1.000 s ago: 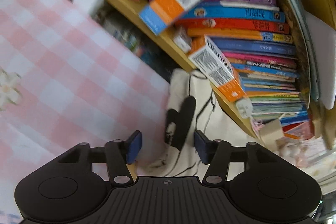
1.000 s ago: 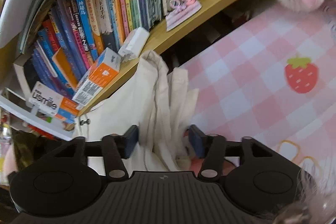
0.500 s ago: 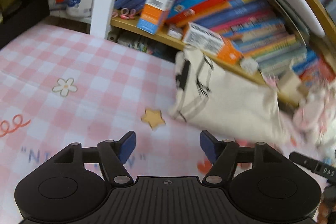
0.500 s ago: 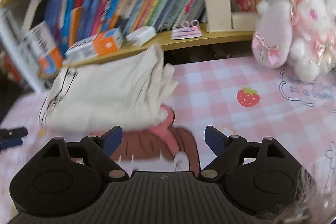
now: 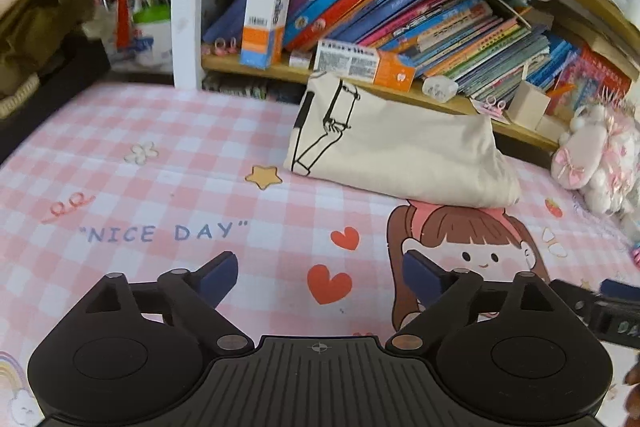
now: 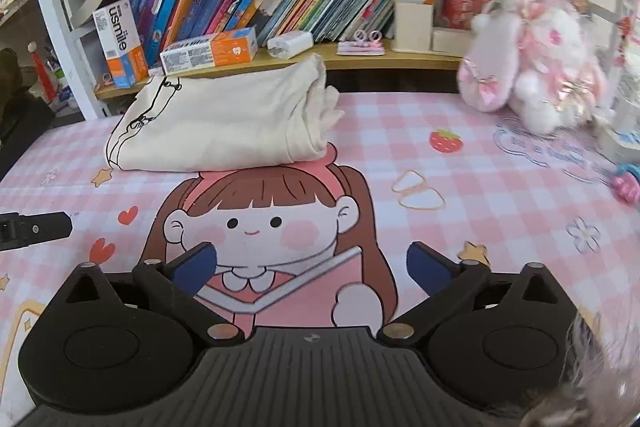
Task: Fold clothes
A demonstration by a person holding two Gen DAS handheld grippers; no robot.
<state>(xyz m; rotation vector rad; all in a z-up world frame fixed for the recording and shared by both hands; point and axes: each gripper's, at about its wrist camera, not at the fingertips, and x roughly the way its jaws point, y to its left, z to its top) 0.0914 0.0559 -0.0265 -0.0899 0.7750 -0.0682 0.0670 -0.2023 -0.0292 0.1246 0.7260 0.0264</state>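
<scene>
Both grippers empty, and their jaws have just been opening with nothing between them. Left gripper (image 5: 318, 273): jaws wide apart over the pink checked printed table cover (image 5: 168, 163). Right gripper (image 6: 312, 265): jaws equally wide, over the cartoon girl print (image 6: 260, 219).

The cream folded cloth garment with black line drawing (image 6: 216, 119) sits at 12 o'clock from the right gripper and about 1 o'clock from the left, at the far edge of the table, with its back edge against the wooden bookshelf ledge (image 6: 400, 61). Well apart from both grippers.

We judge the fold done and placed; the step in hand is clearing away.

- We'd hold the jaws wide and pull back along the line we point, no sideways sweep. Loose layers bunch at the garment's right end (image 6: 326, 103) and would catch easily.
- We'd stay off the orange-and-white cardboard box (image 6: 210, 51) lying on the ledge just behind the garment.
- The white and pink plush toy (image 6: 528, 67) stands at 2 o'clock from the right gripper; we'd keep that side's pull-back tight.
- Another garment to fold: none in either view.
</scene>
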